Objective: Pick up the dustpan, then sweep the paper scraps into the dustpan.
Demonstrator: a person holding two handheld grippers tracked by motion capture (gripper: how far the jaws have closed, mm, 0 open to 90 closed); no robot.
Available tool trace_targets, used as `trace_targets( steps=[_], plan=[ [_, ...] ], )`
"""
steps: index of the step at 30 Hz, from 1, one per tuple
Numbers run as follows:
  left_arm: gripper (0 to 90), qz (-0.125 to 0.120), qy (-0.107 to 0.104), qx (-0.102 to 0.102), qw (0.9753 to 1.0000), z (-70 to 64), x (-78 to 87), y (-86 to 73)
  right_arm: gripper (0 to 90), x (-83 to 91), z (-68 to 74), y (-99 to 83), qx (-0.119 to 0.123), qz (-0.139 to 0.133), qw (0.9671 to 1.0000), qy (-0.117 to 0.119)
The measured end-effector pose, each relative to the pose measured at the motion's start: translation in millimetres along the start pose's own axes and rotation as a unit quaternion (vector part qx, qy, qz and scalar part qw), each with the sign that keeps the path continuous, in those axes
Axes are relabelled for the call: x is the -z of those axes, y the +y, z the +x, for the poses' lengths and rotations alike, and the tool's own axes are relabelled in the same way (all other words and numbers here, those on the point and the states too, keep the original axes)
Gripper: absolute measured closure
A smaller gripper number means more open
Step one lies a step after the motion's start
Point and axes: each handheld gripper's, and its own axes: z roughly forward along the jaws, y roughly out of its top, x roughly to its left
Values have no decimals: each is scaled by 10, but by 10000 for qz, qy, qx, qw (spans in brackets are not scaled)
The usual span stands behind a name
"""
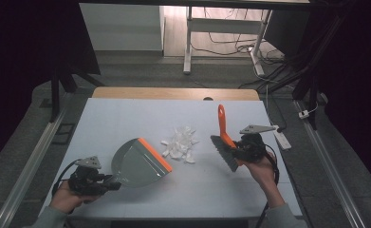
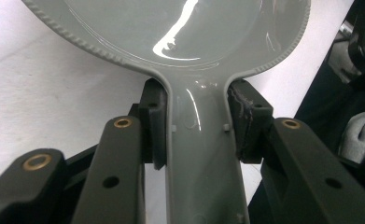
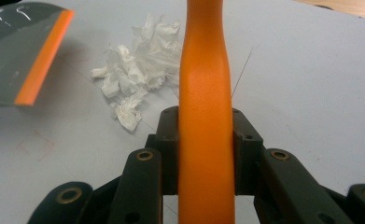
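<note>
With my left gripper (image 1: 111,182) clamping the dustpan (image 1: 138,163) and my right gripper (image 1: 237,151) the brush (image 1: 223,138), I'd sweep the paper scraps (image 1: 180,144) left, keeping the pan's lip flat on the counter (image 1: 126,114).

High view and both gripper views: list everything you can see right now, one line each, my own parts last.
dustpan: 1, grey with orange lip, left of the scraps, handle in left jaws
paper scraps: 1 pile, white, table centre
brush: 1, orange handle, dark bristles, right of the scraps
table: 1, white top
power strip: 1, white, table's right edge
left gripper: 1, black, shut on dustpan handle
right gripper: 1, black, shut on brush handle
</note>
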Motion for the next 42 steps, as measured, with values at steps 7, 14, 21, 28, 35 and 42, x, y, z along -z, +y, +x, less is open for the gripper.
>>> trace_targets(
  steps=[7,14,21,28,35,42],
  plan=[
    [611,197,-60,-79,9998,-24,-96,25,703,-64,10,48,18,-4,10000,15],
    [611,266,-71,-83,9996,-31,-144,36,703,-115,35,99,46,-4,10000,37],
    [611,301,-65,-100,9995,-44,-168,42,703,-142,48,139,67,-46,9999,59],
    [611,292,-69,-81,9995,-32,-166,42,703,-176,34,169,84,-31,10000,26],
    [611,272,-64,19,9996,-2,-153,51,703,-289,32,294,97,-65,9999,39],
    [611,330,-83,28,9994,24,-182,69,703,-472,15,459,126,33,9999,-58]
  ],
)
